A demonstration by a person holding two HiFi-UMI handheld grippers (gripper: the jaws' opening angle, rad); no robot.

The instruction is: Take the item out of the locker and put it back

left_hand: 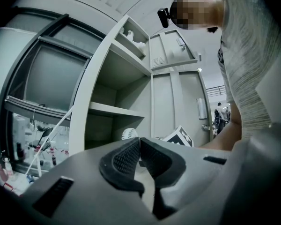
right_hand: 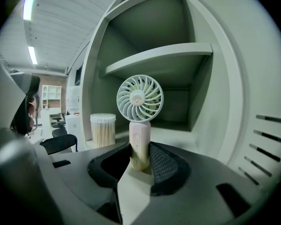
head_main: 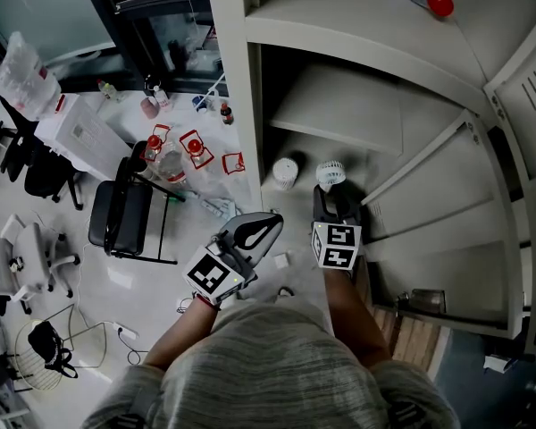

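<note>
A small white handheld fan [right_hand: 140,99] stands upright, its pale handle pinched between the pads of my right gripper [right_hand: 139,157]. In the head view the fan's round head [head_main: 330,172] sits at the front of the open locker compartment [head_main: 339,105], just ahead of the right gripper [head_main: 330,206]. Whether the fan's base rests on the compartment floor is hidden by the jaws. My left gripper [left_hand: 139,146] hangs outside the locker to the left [head_main: 266,226], jaws closed together with nothing between them.
A clear jar of cotton swabs [right_hand: 103,129] stands on the compartment floor left of the fan. A shelf [right_hand: 159,57] spans the compartment above. The locker door [head_main: 527,105] is swung open at right. A black chair [head_main: 121,217] and bottles [head_main: 174,155] stand on the floor at left.
</note>
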